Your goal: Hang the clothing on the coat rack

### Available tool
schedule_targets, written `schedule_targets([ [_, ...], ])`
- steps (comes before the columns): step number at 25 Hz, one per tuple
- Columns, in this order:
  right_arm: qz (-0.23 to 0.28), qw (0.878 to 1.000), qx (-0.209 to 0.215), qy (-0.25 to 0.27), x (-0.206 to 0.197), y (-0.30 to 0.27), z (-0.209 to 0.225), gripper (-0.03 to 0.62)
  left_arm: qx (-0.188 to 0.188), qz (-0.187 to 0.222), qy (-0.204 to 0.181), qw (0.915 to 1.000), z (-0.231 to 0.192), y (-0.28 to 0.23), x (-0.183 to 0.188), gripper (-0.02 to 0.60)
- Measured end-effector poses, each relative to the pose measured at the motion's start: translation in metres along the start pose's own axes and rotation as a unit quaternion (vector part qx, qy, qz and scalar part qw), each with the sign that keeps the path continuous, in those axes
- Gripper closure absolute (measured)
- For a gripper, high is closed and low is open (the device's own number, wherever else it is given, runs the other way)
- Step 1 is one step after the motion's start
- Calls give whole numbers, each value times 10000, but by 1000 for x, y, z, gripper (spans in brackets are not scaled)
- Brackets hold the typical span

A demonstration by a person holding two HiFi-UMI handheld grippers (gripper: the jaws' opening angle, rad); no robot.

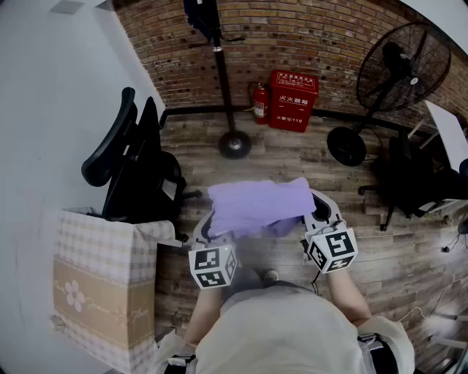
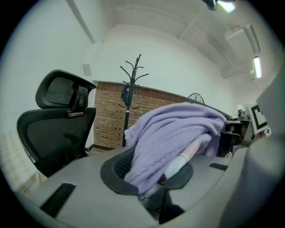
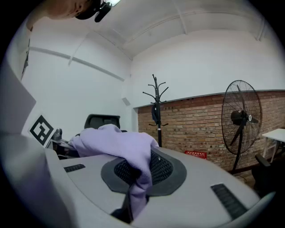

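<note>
Both grippers are clamped on the lavender garment (image 1: 257, 207): the left gripper (image 1: 211, 223) has its jaws closed on a thick fold, with a pale pink-and-white bar I cannot identify caught in the same bite, and the right gripper (image 1: 319, 212) pinches a thinner edge that hangs down through its jaws. The cloth spans the gap between them and bunches over both jaw tips. The coat rack (image 1: 220, 66) stands ahead of the grippers and well apart from them, nearer the left one's line, with a dark garment (image 1: 199, 13) already on its upper hooks. The step in hand looks like the carry to the rack. To do it well, I would hold both grips firm and lift the cloth high enough that its loose lower edge clears the round base. I would then bring a collar or a taut stretch between the grippers over a free hook, not the occupied one, and release only once the hook bears the weight. The office chair (image 1: 130, 161) sits just to the left of the left gripper, so I would swing wide of it. Of containers, a beige flower-print box (image 1: 102, 292) stands further left and slightly behind the left gripper, its inside hidden from here. A closed red cabinet (image 1: 294, 99) stands ahead by the brick wall, with an extinguisher (image 1: 259, 102) beside it.
</note>
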State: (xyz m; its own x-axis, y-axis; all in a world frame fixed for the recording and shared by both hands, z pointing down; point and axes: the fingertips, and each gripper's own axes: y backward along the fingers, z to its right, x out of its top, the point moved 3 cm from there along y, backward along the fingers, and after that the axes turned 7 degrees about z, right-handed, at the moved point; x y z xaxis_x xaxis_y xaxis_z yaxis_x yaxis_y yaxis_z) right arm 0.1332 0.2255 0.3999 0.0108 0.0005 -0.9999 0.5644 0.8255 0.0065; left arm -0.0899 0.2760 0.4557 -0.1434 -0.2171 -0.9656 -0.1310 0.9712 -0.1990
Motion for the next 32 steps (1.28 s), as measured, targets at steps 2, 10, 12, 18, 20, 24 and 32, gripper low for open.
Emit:
schedule_targets([
  [2, 13, 10000, -50, -17, 3, 16, -15, 569, -93, -15, 46, 9999, -1, 17, 1, 500],
  [10, 219, 9994, -197, 179, 18, 33, -37, 569, -205, 221, -170, 9994, -6, 41, 19, 500],
  [12, 244, 9992, -189, 245, 22, 36, -35, 569, -186, 252, -215, 9993, -3, 42, 22, 500],
  [18, 254, 9990, -97, 358, 24, 46, -17, 569, -106, 363, -220, 9990, 16, 39, 24, 500],
  [20, 246, 9991, -18, 349, 23, 47, -11, 569, -64, 405, -214, 9989, 23, 37, 23, 500],
  [24, 269, 9989, 84, 385, 24, 51, 3, 569, 47, 484, -219, 9986, 36, 35, 23, 499],
  [32, 318, 9986, 48, 409, 23, 59, 31, 568, 62, 445, -203, 9988, 62, 27, 16, 500],
])
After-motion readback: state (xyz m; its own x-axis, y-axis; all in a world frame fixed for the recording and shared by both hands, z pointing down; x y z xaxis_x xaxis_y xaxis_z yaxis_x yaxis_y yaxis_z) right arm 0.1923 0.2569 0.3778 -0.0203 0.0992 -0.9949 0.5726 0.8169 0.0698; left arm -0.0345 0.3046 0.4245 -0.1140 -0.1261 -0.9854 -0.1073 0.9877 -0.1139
